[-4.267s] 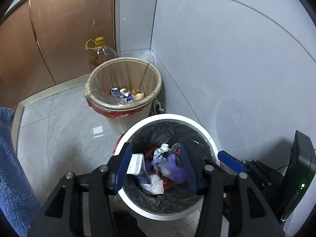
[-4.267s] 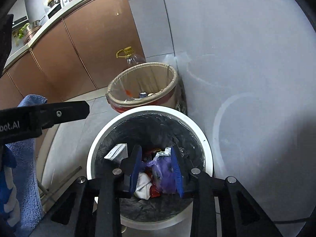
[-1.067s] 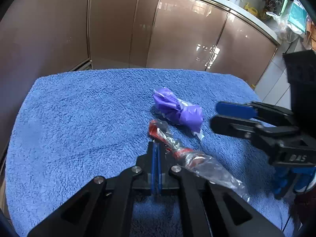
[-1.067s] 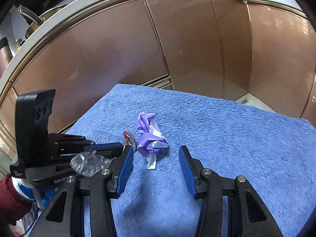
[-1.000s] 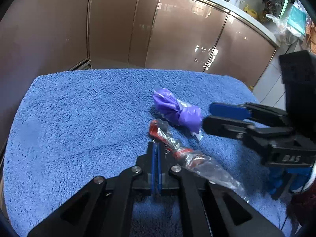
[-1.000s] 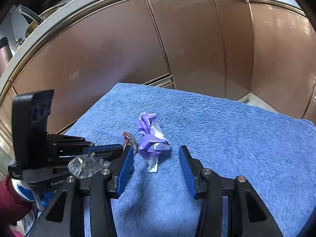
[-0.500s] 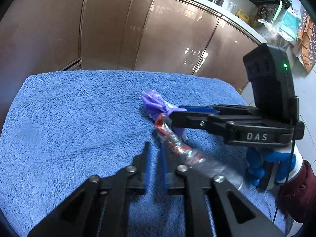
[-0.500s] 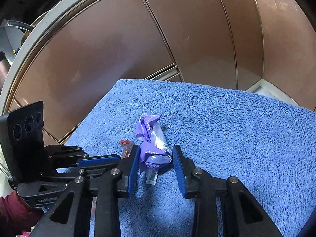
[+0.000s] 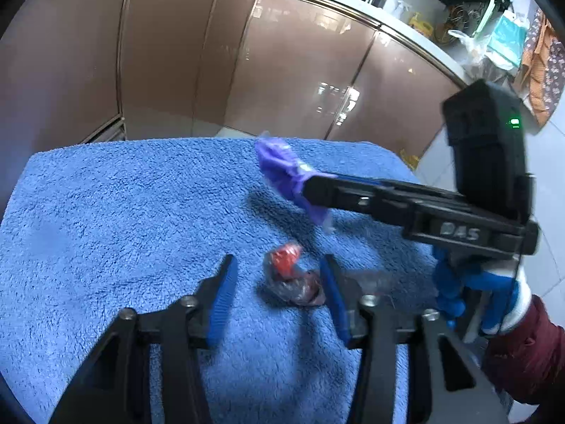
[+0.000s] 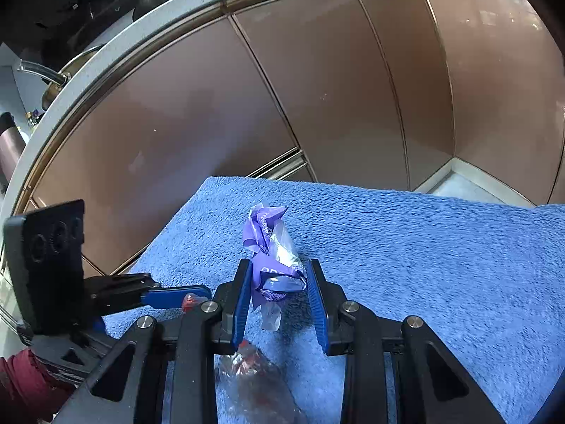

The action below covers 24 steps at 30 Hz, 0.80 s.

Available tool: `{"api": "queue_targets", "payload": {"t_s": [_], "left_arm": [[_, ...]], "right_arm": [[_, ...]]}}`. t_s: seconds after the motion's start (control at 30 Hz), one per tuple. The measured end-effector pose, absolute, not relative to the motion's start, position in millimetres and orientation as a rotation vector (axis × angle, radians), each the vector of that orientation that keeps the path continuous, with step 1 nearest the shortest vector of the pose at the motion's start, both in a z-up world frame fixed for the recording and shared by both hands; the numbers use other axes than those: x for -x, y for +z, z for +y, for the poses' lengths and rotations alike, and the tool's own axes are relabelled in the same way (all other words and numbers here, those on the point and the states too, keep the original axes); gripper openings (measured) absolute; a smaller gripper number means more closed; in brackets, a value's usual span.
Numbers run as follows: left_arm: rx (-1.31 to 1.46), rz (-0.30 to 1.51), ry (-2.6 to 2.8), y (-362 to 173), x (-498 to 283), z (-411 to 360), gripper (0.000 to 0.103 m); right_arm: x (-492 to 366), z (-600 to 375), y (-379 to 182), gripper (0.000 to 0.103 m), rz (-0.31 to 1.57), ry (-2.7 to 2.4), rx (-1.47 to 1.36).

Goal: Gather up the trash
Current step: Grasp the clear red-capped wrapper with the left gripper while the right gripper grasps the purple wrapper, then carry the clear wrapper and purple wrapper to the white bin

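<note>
Collecting trash from a blue towel (image 9: 106,212): at left, the left gripper (image 9: 279,296) hangs with its jaws spread wide around a clear wrapper with red print (image 9: 293,282), which lies loose near the towel's middle, not yet gripped. At right, the right gripper (image 10: 279,289) has closed on a crumpled purple wrapper (image 10: 272,258), apparently raised just off the pile. Neither piece has reached a bin; none is in view.
</note>
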<state>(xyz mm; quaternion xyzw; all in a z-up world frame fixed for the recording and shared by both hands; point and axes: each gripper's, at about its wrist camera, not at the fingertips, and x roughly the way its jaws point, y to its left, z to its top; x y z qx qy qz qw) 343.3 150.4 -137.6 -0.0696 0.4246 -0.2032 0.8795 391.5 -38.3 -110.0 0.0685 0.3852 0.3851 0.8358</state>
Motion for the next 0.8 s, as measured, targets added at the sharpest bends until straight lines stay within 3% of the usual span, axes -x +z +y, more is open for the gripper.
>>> {"api": "queue_targets", "payload": {"t_s": [0.03,0.13,0.37,0.8], "left_arm": [[0.156,0.899,-0.425,-140.0,-345.0,149.5,0.012],[0.18,0.889,-0.407,-139.2,-342.9,150.1,0.009],[0.16,0.846,-0.367,-109.0,-320.6,150.5,0.007],[-0.042,0.699,-0.279,-9.0,-202.9,104.3,0.007]], "right_arm": [[-390.1,-41.7,-108.7,0.029,0.814,0.811,-0.146],[-382.7,-49.7,-103.9,0.029,0.808,0.803,-0.145],[-352.0,-71.3,-81.4,0.029,0.778,0.77,-0.157],[-220.3,-132.3,-0.6,0.029,0.646,0.682,-0.162]]}}
